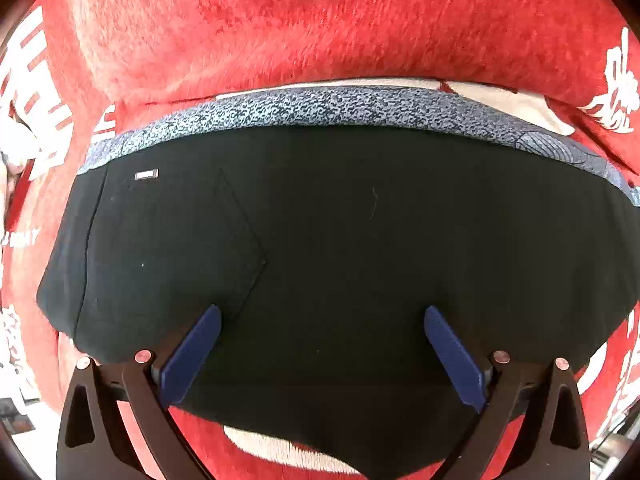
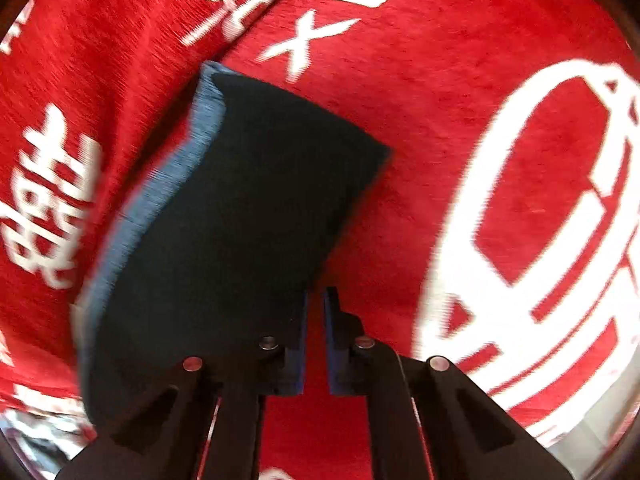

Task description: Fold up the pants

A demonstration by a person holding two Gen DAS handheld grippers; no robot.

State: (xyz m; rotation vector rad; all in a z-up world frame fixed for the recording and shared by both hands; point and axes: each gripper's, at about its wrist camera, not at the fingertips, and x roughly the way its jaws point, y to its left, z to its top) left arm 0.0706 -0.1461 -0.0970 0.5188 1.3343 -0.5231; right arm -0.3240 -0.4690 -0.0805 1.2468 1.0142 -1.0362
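Observation:
The black pants [image 1: 340, 240] lie folded into a compact bundle on the red cloth, with a blue-grey patterned waistband [image 1: 320, 106] along the far edge. My left gripper [image 1: 322, 312] hovers over the bundle's near part, jaws wide open and empty. In the right wrist view the same folded pants [image 2: 248, 208] lie left of center, blue band [image 2: 176, 176] on their left. My right gripper [image 2: 316, 300] sits at the bundle's near right corner, jaws nearly together with a narrow gap and nothing between them.
A red plush cloth with white characters and a large white logo [image 2: 520, 220] covers the work surface [image 1: 280, 20]. A pale floor strip [image 1: 24, 408] shows at the lower left edge.

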